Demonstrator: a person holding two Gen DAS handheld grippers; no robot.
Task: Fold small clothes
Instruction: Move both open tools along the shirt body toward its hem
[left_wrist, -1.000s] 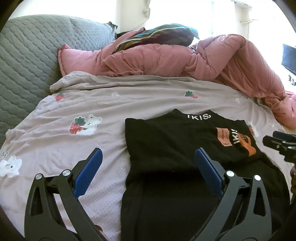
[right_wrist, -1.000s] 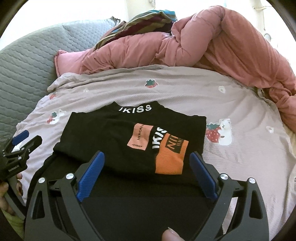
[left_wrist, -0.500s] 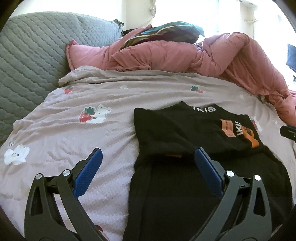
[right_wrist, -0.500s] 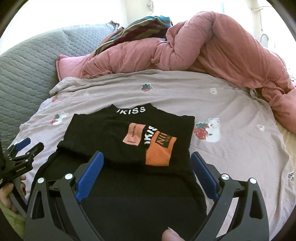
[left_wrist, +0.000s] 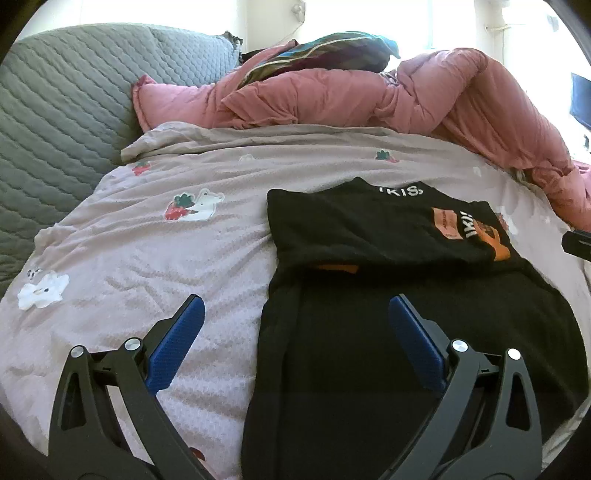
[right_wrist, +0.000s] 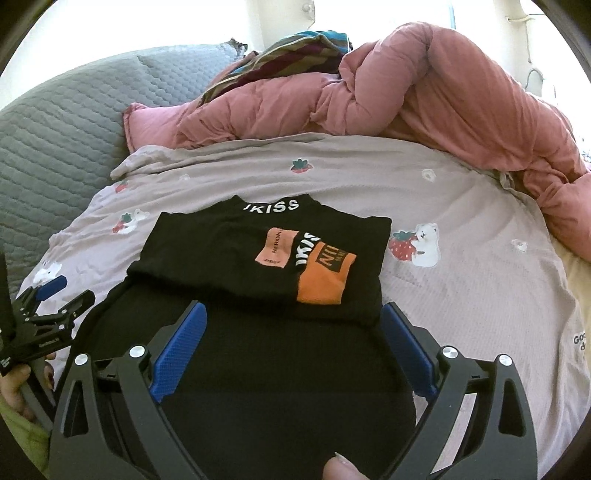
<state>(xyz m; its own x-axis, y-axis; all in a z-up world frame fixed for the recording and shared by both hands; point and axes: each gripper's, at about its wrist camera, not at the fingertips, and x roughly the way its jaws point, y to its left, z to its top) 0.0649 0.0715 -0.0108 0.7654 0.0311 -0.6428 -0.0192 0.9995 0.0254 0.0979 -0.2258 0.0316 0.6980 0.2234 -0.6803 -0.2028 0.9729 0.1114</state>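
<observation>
Your right gripper (right_wrist: 291, 347) hung with its jaws wide apart over the near half of the black shirt (right_wrist: 266, 258), gripping nothing; your left gripper (left_wrist: 295, 339) was likewise spread and empty, straddling the shirt's left edge; the shirt lay on the pink bedspread (left_wrist: 155, 258), its top portion folded over the lower half, probably so you could take the near hem for another fold.

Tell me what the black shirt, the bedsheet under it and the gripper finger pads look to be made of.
Black shirt: soft matte knit, likely cotton jersey; it drapes limply, with printed patches. Bedsheet: thin woven fabric with a fine puckered weave, possibly seersucker cotton, creased. Right gripper and left gripper finger pads: blue, dimpled, probably rubber or textured plastic.
</observation>
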